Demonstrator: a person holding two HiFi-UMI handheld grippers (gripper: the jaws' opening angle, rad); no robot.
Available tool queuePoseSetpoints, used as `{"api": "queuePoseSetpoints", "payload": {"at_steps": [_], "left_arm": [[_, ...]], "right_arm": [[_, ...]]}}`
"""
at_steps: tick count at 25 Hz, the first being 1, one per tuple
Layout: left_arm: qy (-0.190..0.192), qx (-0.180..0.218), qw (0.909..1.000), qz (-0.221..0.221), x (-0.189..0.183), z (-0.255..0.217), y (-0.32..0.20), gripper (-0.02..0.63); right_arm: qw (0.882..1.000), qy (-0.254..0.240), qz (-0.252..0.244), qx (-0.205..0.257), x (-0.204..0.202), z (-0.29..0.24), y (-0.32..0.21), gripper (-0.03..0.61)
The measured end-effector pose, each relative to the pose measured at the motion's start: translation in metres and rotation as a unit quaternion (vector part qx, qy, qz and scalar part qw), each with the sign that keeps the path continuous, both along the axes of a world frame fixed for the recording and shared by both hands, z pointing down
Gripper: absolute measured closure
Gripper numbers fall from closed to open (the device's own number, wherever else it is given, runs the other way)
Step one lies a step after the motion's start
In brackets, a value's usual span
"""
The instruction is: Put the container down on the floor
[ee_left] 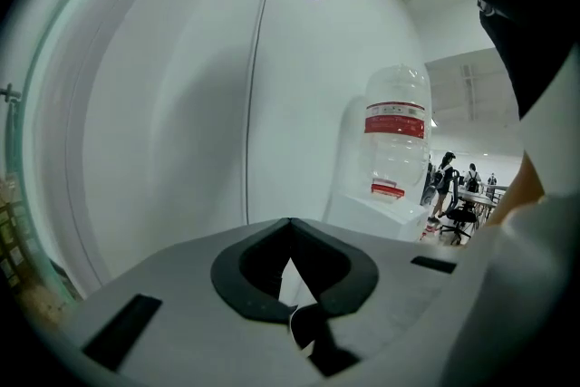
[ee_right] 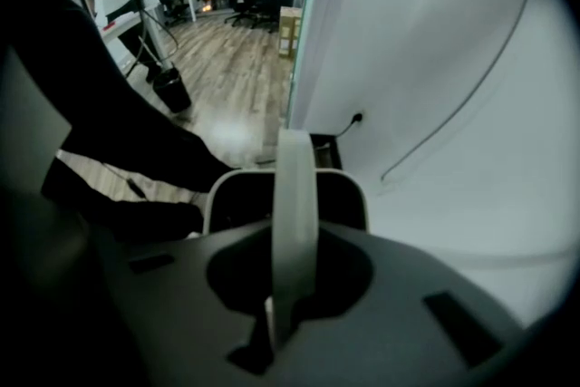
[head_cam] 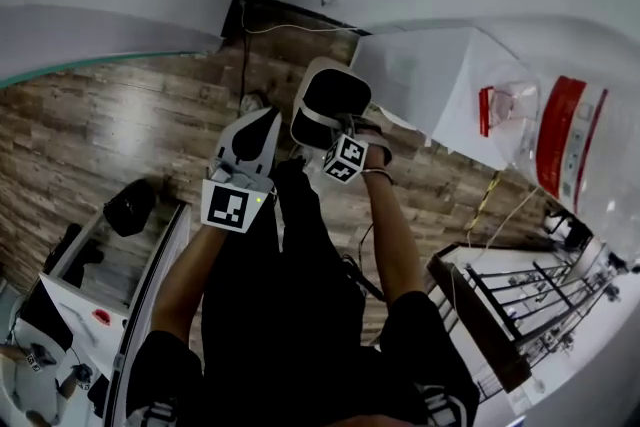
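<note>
One pale strap handle [ee_right: 294, 195] carries the whole load: the right gripper [ee_right: 288, 295] has its jaws clamped tight on that band, and the container [head_cam: 331, 103] hangs from it over the wooden floor [head_cam: 110, 130], near the foot of the wall at 12 o'clock from the person. It looks like a rigid plastic bin, probably light, since a thin strap and one pinch bear it. It seems free to swing on the strap, so holding the middle of the handle should keep it level. It has a white shell, a rounded-square rim and a dark inside; I cannot tell whether anything lies in it. The left gripper [head_cam: 262, 127], at 9 o'clock from the bin, has its jaws together on nothing.
</note>
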State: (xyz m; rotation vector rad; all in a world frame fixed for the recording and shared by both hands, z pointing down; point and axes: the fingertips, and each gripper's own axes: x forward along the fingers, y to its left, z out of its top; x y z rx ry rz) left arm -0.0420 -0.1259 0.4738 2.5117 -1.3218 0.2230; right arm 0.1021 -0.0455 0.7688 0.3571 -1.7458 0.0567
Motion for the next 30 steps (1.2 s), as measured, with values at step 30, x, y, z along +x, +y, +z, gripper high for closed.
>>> {"api": "queuePoseSetpoints", "payload": {"at_steps": [30], "left_arm": [[-0.005, -0.044, 0.9982, 0.042, 0.011, 0.138, -0.058, 0.584]], "right_arm": [[0.995, 0.103, 0.01, 0.001, 0.06, 0.219, -0.11, 0.545]]}}
